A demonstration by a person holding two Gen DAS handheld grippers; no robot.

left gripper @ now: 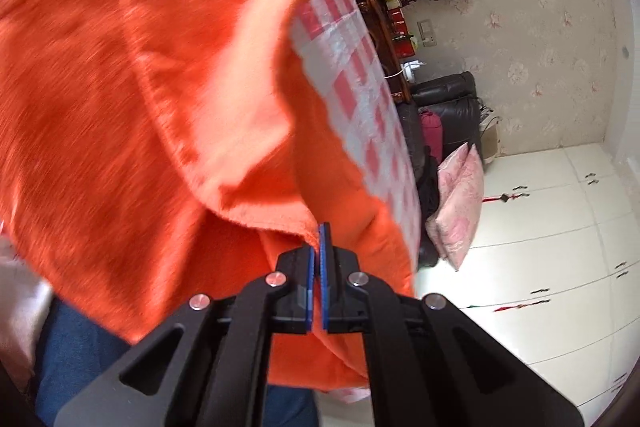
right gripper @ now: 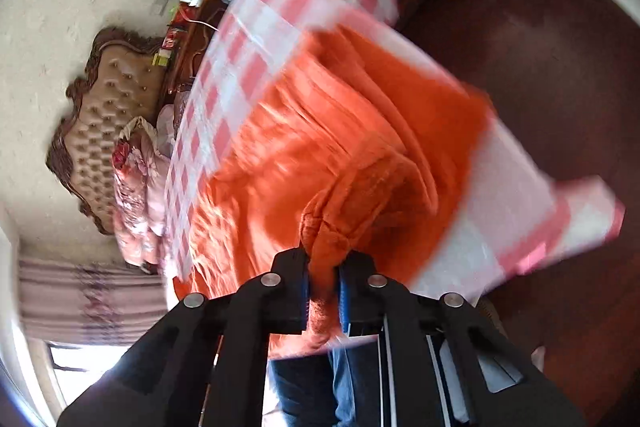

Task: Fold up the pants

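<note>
Both views smeared by motion blur, weave and seams of the orange pants (left gripper: 132,99) hard to make out. Legs or waistband impossible to tell apart; much of the garment cut off at the left edge of the left wrist view. Spread over the pink-and-white checked cloth (left gripper: 352,67) on the bed, hanging over its near edge. Left gripper (left gripper: 318,247) clenched, blue pads (left gripper: 325,267) nearly meeting, a thin edge of the pants pinched between them, the rest fanning up and left from the claw. Right gripper (right gripper: 323,267) clamped on a thick bunched fold of the pants (right gripper: 320,155), orange fabric filling the gap between the fingers and bulging just above them. Below the cloth's near edge, a sliver of blue jeans (right gripper: 304,387), mostly hidden behind the claw. Beyond the cloth, a tufted headboard (right gripper: 104,115), partly blocked by floral bedding (right gripper: 136,183).
</note>
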